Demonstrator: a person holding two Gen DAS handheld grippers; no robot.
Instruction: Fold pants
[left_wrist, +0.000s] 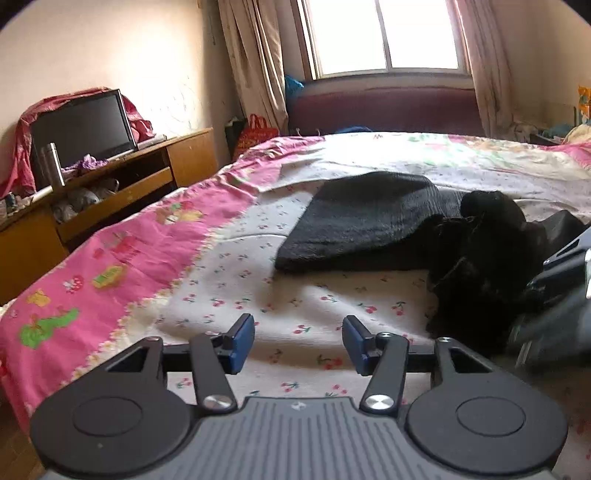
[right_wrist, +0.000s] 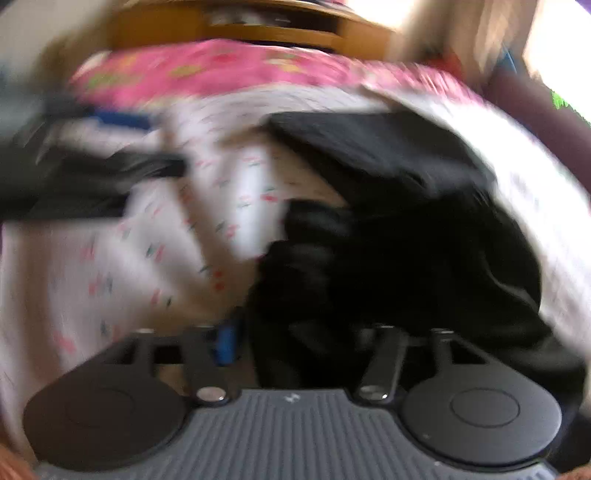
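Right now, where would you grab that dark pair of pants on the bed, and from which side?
I'd probably take the pants at the flat, smooth near-left corner, coming in low from the left with the open left claw. That edge lies clear on the bed; the right end is a bunched heap, hard to pinch cleanly.

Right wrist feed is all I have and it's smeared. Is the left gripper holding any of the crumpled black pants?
Observer: No. The left gripper is open and empty above the cherry-print bedsheet. The crumpled black pants lie to its right.
Operator: The other dark patch further back, is that more pants?
Observer: It looks like a separate piece. It's a dark grey knit garment lying flat, and the pants touch its right end.
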